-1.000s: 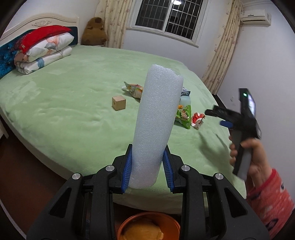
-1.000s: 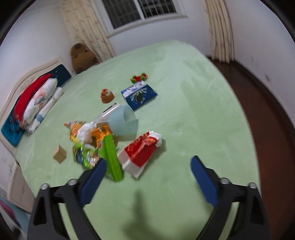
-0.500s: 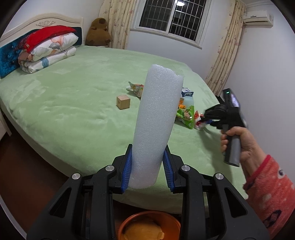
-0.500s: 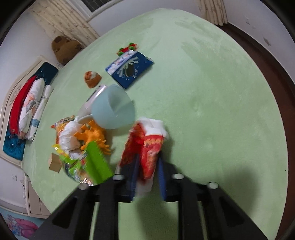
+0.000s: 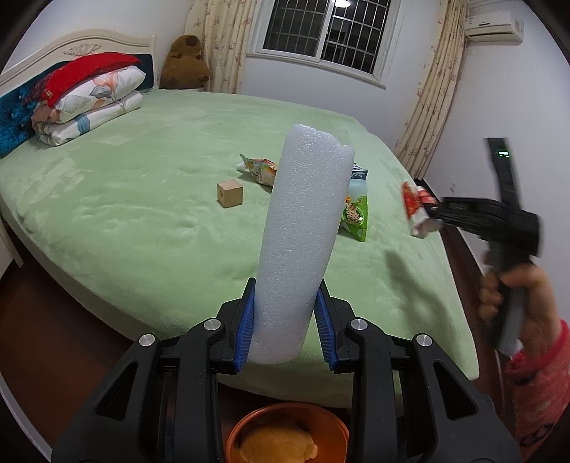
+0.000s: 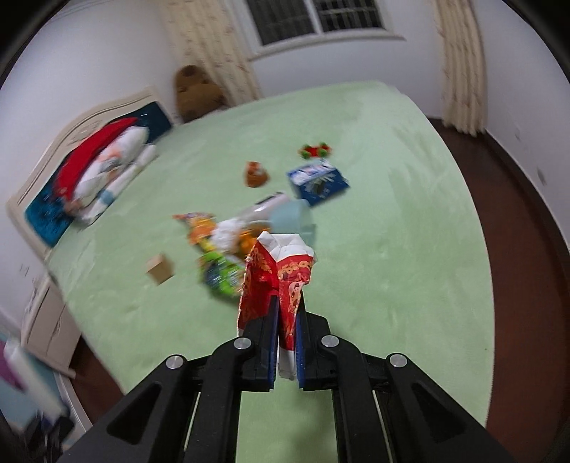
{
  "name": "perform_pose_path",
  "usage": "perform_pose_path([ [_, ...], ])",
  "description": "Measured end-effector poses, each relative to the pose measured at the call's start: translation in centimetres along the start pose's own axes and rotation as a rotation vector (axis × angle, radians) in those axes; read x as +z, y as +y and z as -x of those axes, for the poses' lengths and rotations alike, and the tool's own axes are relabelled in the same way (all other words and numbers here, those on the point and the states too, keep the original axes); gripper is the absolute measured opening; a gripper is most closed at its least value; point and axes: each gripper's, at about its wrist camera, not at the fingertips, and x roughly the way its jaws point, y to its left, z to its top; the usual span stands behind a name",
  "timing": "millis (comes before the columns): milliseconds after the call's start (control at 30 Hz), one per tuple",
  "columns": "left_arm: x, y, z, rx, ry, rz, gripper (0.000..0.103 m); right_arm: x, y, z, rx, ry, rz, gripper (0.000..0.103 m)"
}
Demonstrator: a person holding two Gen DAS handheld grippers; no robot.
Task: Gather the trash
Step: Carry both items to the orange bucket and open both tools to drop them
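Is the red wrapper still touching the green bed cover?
Apart. In the left wrist view the red wrapper, pinched in the right gripper, hangs clear above the green bed cover.

A: Can any writing be read on the packets lying on the bed (image 5: 149, 185)?

B: No. The green snack bag (image 5: 354, 218) carries printed characters, but they are too small to make out.

A: And the red packet (image 6: 278, 281) held up over the bed?

B: Only gold ornament on red; no letters that I can read.

A: The blue box (image 6: 317, 180) on the far side?

B: White print on blue, blurred, illegible.

A: Anything on the wall unit (image 5: 493, 25) at the far right?

B: No readable label. No text can be read anywhere.
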Motion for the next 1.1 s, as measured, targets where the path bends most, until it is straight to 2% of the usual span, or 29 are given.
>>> perform_pose_path([
  [200,-1.0,-0.2,-0.1,0.061,0.019,-0.042,0.031,-4.6,2.4,5.4,0.087,-0.034,0.106,0.008],
  [333,-2.5,-0.1,-0.6,0.093,0.064,-0.072,0.031,-8.3,3.9,7.4,0.132,-0.018,0.173,0.008],
  [600,-6.7,0.3,-2.5,0.1,0.196,-0.111,0.031,-16.2,6.0,6.9,0.18,0.114,0.267,0.008],
  [800,-12.3,0.8,-5.4,0.087,0.379,-0.123,0.031,-21.9,6.7,2.3,0.178,0.31,0.303,0.008],
  [900,-15.9,1.6,-7.8,0.08,0.507,-0.095,0.031,-24.5,6.6,-0.4,0.182,0.415,0.288,0.009],
  [1100,-22.3,2.7,-13.0,0.124,0.754,-0.077,0.032,-28.5,5.7,-5.6,0.168,0.597,0.234,0.009],
])
